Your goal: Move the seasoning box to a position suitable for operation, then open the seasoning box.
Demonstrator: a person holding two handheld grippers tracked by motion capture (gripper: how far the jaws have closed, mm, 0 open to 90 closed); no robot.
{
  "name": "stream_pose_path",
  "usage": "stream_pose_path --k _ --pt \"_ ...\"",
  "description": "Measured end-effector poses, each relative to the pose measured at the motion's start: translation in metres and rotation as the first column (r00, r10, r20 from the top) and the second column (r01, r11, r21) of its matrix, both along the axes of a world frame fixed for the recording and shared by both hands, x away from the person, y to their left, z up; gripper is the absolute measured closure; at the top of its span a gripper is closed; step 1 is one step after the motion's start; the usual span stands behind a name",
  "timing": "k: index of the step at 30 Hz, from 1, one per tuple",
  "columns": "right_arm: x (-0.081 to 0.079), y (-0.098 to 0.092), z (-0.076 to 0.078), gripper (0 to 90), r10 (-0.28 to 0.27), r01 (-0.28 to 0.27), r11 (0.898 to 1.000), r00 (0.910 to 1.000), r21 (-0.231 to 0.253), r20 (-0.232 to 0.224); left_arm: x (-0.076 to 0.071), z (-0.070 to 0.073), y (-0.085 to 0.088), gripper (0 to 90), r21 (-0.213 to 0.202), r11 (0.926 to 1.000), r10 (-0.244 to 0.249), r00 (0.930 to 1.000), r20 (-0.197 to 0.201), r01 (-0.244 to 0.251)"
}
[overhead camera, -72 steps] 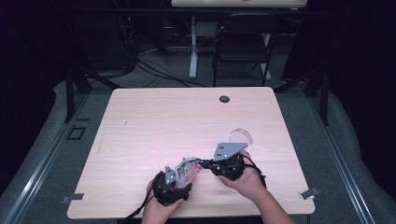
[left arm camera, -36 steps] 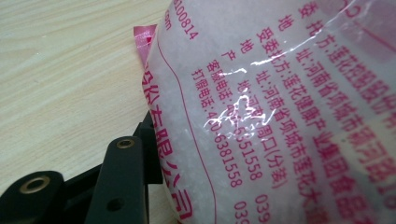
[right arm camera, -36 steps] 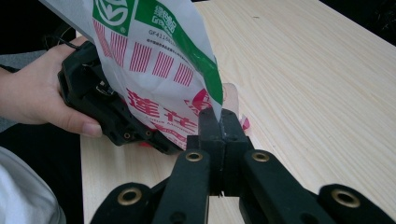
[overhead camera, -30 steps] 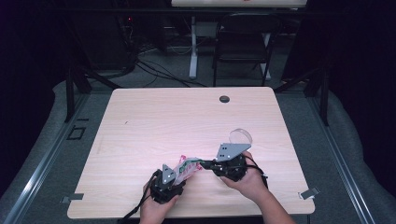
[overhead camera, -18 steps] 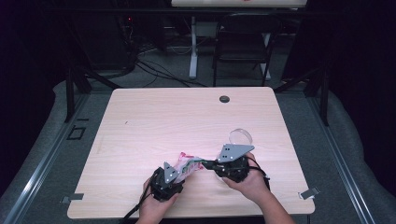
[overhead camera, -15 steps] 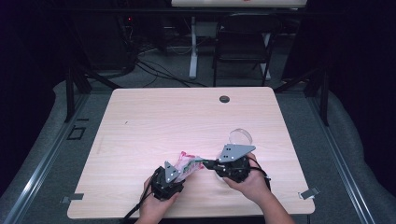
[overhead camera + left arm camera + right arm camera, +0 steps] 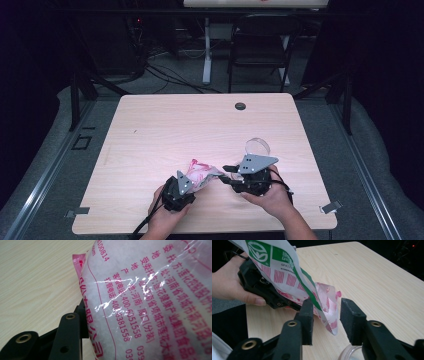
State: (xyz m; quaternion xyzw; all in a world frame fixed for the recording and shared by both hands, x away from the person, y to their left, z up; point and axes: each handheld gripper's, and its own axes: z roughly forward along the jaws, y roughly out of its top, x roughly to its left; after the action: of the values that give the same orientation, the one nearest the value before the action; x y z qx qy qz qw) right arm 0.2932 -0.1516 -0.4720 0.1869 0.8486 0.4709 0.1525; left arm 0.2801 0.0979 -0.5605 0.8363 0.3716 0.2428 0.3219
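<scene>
A plastic bag (image 7: 202, 172) of white granules with pink print lies slanted between the two grippers near the table's front edge. My left gripper (image 7: 191, 183) is shut on its lower part. In the left gripper view the bag (image 7: 150, 295) presses against one black finger (image 7: 68, 332) and hides the other. My right gripper (image 7: 327, 305) stands open around the bag's crumpled top corner (image 7: 328, 302); its jaws have just been opening, and the right-hand pad stands apart from the plastic. In the high view it is the right gripper (image 7: 226, 174), pointing left at the bag.
A clear round glass (image 7: 257, 146) stands just behind the right gripper, and its rim (image 7: 348, 353) shows under the jaws. A dark grommet (image 7: 240, 106) sits at the table's far edge. The wooden table (image 7: 165, 130) is bare to the left and back.
The right gripper's jaws have parted from the bag's corner. Both hands have stayed almost where they were, and the left gripper keeps its hold on the bag.
</scene>
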Motion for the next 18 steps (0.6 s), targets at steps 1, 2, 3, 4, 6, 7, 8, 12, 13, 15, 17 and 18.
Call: stream_pose_path --k 1,2,3,4,6,7,8,12,13,15,17,18 --pt "0.0000 -0.0010 0.0007 61.2 -0.003 0.003 1.000 1.0000 0.000 0.000 0.0007 -0.0004 0.0002 57.0 0.001 1.0000 0.002 1.0000 0.003 -0.002" --pt "0.0001 -0.0022 0.0014 60.5 -0.004 0.004 1.000 1.0000 0.004 -0.004 0.0011 -0.0003 0.0006 57.1 -0.001 1.0000 0.002 1.0000 -0.003 -0.002" --pt "0.0004 -0.0032 0.0021 59.5 -0.007 0.007 1.000 1.0000 0.010 -0.004 0.0016 -0.0003 0.0012 57.0 -0.001 1.0000 0.003 1.0000 -0.002 -0.003" --pt "0.0009 -0.0042 0.0028 58.4 -0.010 0.010 1.000 0.9999 0.011 -0.008 0.0021 0.0000 0.0021 57.1 0.002 1.0000 0.005 1.0000 -0.004 -0.005" --pt "0.0024 -0.0055 0.0037 56.3 -0.017 0.017 1.000 0.9998 0.016 -0.014 0.0028 0.0006 0.0035 57.1 0.003 0.9999 0.011 0.9999 -0.003 -0.011" --pt "0.0031 -0.0063 0.0043 55.1 -0.013 0.014 1.000 0.9998 0.015 -0.017 0.0031 0.0010 0.0042 57.1 0.001 0.9998 0.017 0.9998 -0.005 -0.017" --pt "0.0035 -0.0067 0.0043 54.1 -0.016 0.016 1.000 0.9997 0.019 -0.021 0.0037 0.0018 0.0051 57.2 0.004 0.9998 0.017 0.9998 -0.005 -0.017" --pt "0.0051 -0.0079 0.0042 50.3 -0.019 0.019 1.000 0.9995 -0.003 -0.026 0.0062 0.0036 0.0072 57.2 0.008 0.9996 0.028 0.9996 0.000 -0.028" --pt "0.0054 -0.0084 0.0045 49.6 -0.021 0.021 1.000 0.9995 -0.002 -0.024 0.0068 0.0042 0.0077 57.2 0.011 0.9995 0.030 0.9996 -0.001 -0.030" --pt "0.0060 -0.0092 0.0052 48.6 -0.023 0.023 1.000 0.9995 -0.003 -0.021 0.0076 0.0049 0.0084 57.2 0.010 0.9994 0.033 0.9995 0.001 -0.033" --pt "0.0059 -0.0097 0.0062 48.0 -0.038 0.038 0.999 0.9993 -0.004 -0.004 0.0090 0.0058 0.0091 57.2 0.014 0.9992 0.037 0.9993 0.000 -0.037" --pt "0.0060 -0.0099 0.0067 47.5 -0.038 0.038 0.999 0.9993 -0.004 -0.002 0.0097 0.0066 0.0095 57.3 0.017 0.9991 0.037 0.9993 0.000 -0.037"
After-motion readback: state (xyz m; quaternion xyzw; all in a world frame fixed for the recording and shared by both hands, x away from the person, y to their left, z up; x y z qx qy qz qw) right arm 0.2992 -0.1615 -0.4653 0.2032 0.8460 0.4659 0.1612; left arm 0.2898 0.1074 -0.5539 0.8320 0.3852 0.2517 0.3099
